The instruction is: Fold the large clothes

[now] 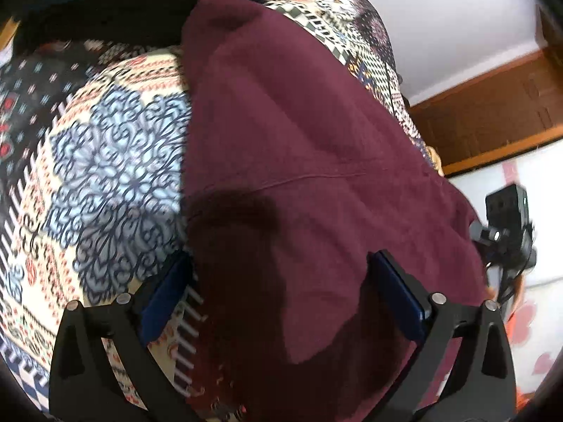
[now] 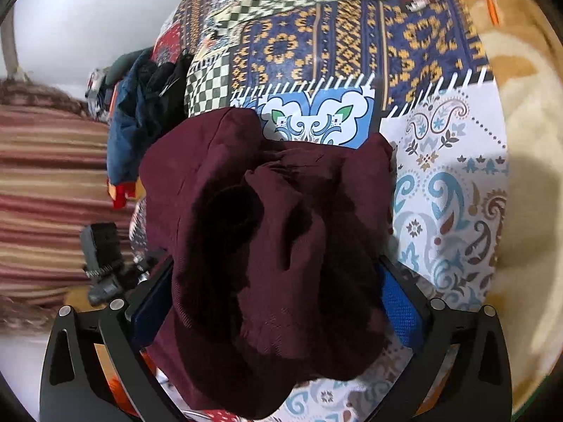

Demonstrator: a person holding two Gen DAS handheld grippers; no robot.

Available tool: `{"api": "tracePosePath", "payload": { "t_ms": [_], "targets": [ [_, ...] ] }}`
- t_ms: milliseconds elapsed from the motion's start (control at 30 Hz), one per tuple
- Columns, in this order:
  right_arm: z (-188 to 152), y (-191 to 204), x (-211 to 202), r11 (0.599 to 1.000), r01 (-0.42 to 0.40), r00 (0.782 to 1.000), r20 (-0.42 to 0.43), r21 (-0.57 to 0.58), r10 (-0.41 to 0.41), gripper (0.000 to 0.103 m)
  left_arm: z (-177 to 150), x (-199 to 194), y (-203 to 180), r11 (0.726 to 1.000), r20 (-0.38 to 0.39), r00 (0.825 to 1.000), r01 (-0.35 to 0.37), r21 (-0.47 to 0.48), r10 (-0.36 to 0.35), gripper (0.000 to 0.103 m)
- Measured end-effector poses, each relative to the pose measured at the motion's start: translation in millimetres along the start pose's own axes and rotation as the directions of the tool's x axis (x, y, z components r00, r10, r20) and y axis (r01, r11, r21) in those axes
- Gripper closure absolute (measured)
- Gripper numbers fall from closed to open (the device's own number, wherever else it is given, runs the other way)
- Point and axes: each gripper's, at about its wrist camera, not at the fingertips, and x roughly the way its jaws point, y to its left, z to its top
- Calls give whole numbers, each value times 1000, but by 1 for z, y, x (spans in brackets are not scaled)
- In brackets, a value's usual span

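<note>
A large maroon garment (image 1: pixel 309 147) lies on a bed covered by a patchwork sheet (image 1: pixel 105 161). In the left wrist view it stretches from the far edge down between the fingers. My left gripper (image 1: pixel 281 281) is open, its blue pads wide apart over the garment's near edge. In the right wrist view the maroon garment (image 2: pixel 267 232) is bunched in a heap between the fingers. My right gripper (image 2: pixel 278 288) is open with the cloth lying between the pads, not pinched. The right gripper shows in the left wrist view (image 1: pixel 510 232) at the garment's right edge.
A pile of dark blue and black clothes (image 2: pixel 147 112) lies at the bed's far left. A cream blanket (image 2: pixel 527 140) runs along the right. A striped red cloth (image 2: pixel 45 190) is on the left. A wooden door frame (image 1: pixel 492 119) and white wall stand beyond the bed.
</note>
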Motion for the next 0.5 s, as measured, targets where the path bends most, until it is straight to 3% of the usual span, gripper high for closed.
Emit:
{"api": "tracePosePath", "payload": {
  "t_ms": [167,300,433,500],
  "targets": [
    [-5,1,-4,1000,-5,1000,22,-5,5,2,5,6,-8,1000,-8,1000,-2,24,2,1],
    [-13,1,-14,1000,-3,999,42,7,2,21,1,12,-9,995,-53,994,95,1,-95,4],
    [-21,9,-22,1000,0,998,61,4,0,48,-7,1,-12,994,-31,994,105,-2,-105,23],
    [-27,18,-25,1000,8,998,65,-7,-8,55,-8,-9,-15,995,-13,995,100,-1,-100,34]
  ]
}}
